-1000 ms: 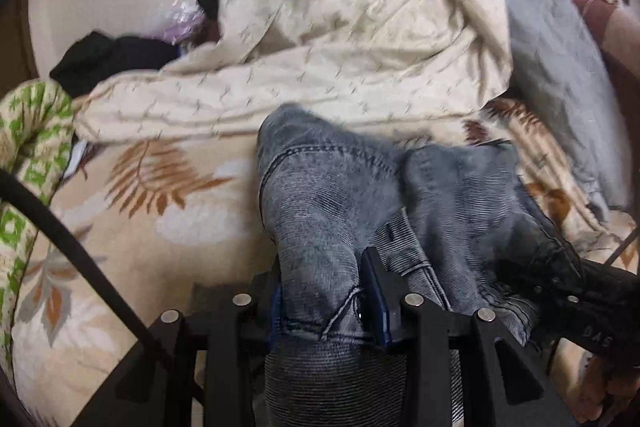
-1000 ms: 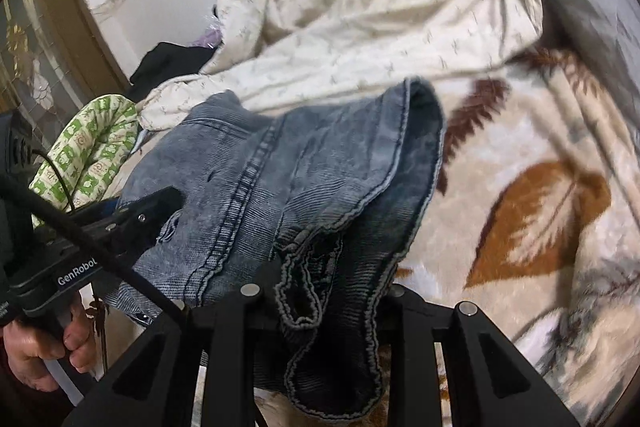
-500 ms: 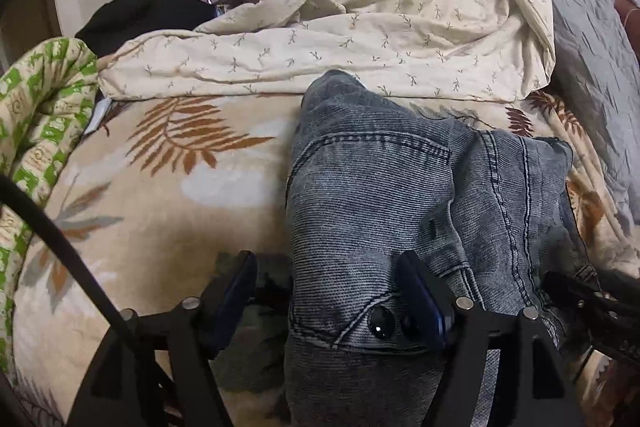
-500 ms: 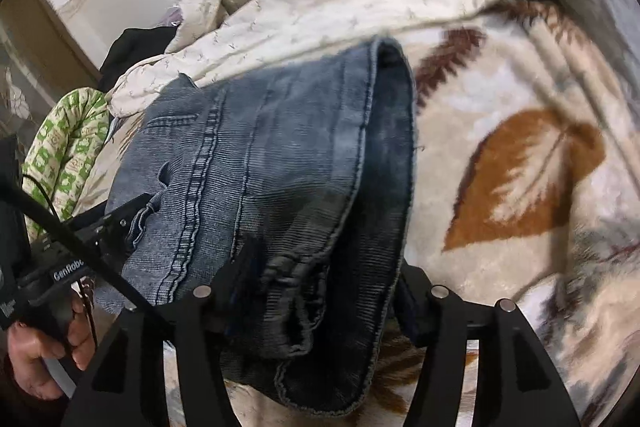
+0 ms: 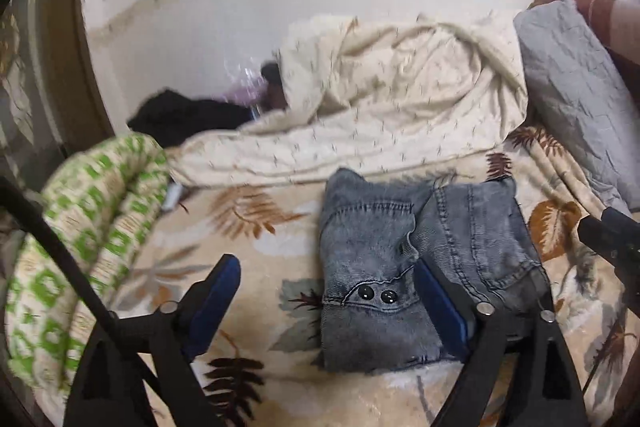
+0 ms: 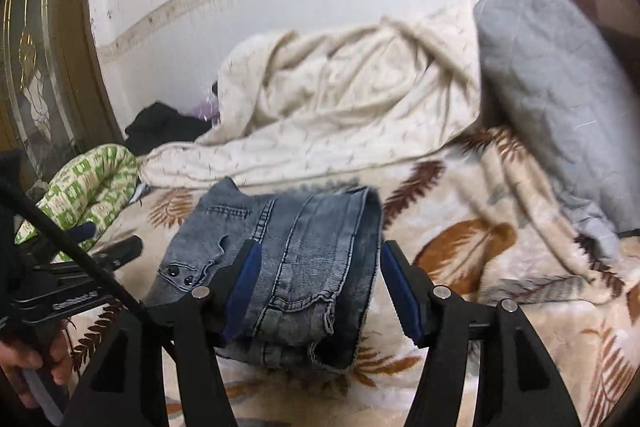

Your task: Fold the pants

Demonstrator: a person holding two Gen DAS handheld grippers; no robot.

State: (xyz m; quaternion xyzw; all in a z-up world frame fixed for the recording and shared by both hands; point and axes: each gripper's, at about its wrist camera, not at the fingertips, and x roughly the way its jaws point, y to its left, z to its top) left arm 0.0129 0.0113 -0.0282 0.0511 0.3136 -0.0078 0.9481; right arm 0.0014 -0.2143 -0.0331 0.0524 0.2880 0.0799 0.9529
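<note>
Folded pants on leaf-print blanket.

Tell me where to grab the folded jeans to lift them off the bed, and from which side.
Probably best to take the folded jeans at the thick near end, where the raw hems stack over the waistband, coming in from the near side with the right gripper, whose open jaws already straddle that end. The layers are bundled there; the far end looks like a smooth fold.
</note>
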